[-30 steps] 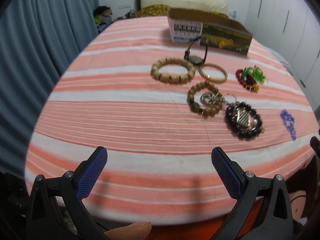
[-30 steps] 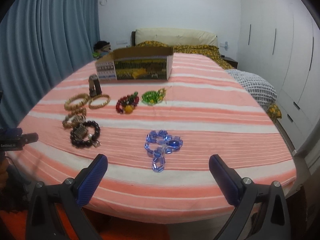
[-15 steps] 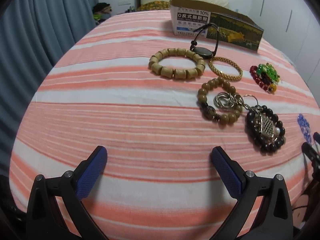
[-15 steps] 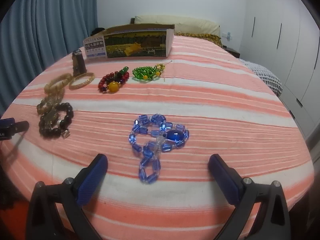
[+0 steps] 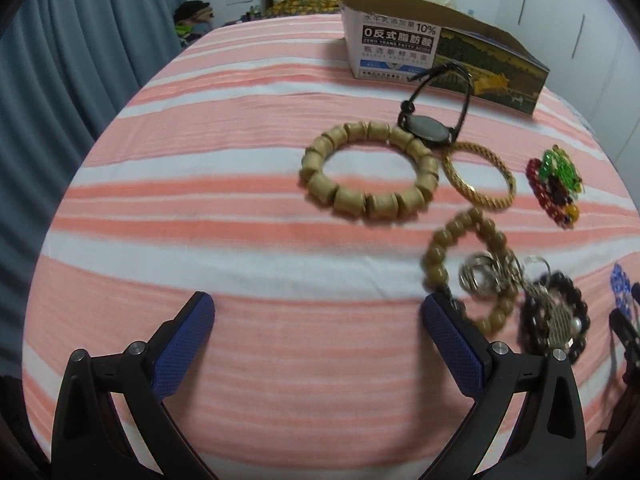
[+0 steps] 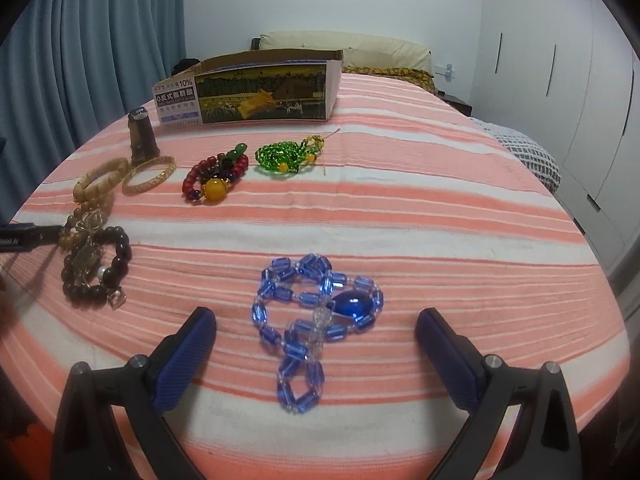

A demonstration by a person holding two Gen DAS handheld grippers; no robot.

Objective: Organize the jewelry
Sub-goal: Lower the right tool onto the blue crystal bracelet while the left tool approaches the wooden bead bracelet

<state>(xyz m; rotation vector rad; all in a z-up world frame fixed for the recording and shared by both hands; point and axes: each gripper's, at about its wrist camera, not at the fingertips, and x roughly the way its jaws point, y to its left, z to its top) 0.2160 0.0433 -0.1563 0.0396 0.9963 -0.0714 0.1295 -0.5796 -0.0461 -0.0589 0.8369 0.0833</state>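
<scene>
Jewelry lies on a pink-striped bed. In the left wrist view a large wooden bead bracelet, a black watch, a gold bangle, a smaller bead bracelet with key rings and a dark bead bracelet lie ahead. My left gripper is open and empty, low over the bed. In the right wrist view a blue glass bead necklace lies just ahead of my right gripper, which is open and empty. A red bracelet and green beads lie farther back.
An open cardboard box stands at the back of the bed; it also shows in the left wrist view. Blue curtains hang on the left. White wardrobe doors stand on the right. The left gripper's tip shows at the right view's left edge.
Both grippers have moved forward and lower over the bed. The bracelets and the blue necklace appear closer. Both stay open.
</scene>
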